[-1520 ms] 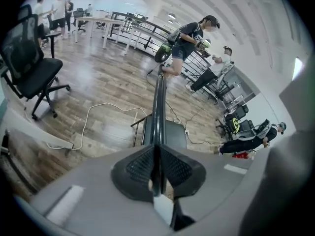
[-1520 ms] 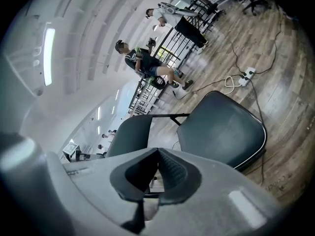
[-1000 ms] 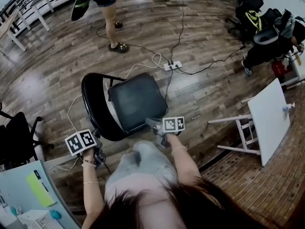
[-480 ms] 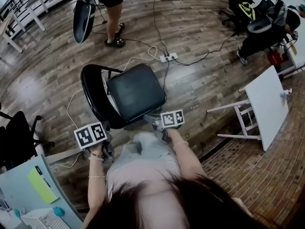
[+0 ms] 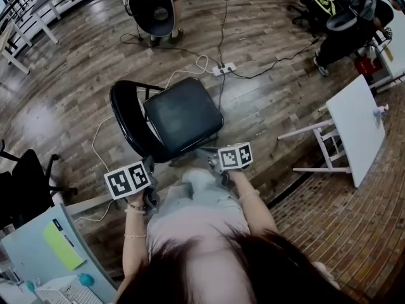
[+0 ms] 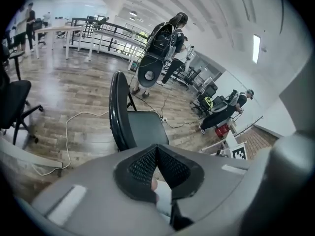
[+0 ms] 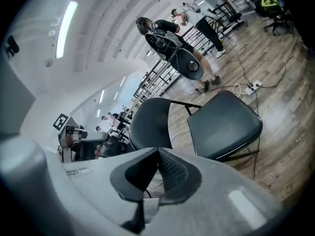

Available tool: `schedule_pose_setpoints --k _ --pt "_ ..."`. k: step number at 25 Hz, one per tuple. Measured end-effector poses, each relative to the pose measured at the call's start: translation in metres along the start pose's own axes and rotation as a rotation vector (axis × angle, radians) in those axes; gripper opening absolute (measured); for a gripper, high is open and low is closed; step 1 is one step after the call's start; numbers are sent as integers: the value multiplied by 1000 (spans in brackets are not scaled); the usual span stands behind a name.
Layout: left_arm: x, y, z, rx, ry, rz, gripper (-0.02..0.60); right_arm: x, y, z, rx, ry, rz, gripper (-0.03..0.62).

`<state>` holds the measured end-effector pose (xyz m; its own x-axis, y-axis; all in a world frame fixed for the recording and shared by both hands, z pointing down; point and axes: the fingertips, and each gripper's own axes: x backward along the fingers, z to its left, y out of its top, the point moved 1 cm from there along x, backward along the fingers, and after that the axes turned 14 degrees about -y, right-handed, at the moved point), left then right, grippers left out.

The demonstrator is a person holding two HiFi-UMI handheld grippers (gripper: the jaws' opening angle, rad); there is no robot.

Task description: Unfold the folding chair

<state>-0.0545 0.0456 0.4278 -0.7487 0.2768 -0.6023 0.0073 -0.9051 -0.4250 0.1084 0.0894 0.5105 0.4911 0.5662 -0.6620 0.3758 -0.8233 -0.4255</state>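
Chair (image 5: 180,116) stands opened out on the wood floor (image 5: 69,94) right in front of the person, seat flat, backrest on the left in the head view. L claw (image 6: 156,149) and R claw (image 7: 157,152) are both clenched w/ nothing in them. Both are near the seat's front edge, apart from it.
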Motion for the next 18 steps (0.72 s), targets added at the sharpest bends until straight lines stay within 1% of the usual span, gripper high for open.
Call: schedule_pose_setpoints --k 3,9,15,18 --pt "3 -2 -4 -14 -1 -2 -5 10 3 11 35 -7 -32 -5" --pt "7 -2 -12 -49 -4 -2 -5 25 14 34 84 24 -69 2" --pt "13 9 -26 -128 7 -16 -5 39 34 64 173 60 -108 -3" --pt "15 18 -32 -163 12 -26 -5 44 45 76 196 82 -128 -3"
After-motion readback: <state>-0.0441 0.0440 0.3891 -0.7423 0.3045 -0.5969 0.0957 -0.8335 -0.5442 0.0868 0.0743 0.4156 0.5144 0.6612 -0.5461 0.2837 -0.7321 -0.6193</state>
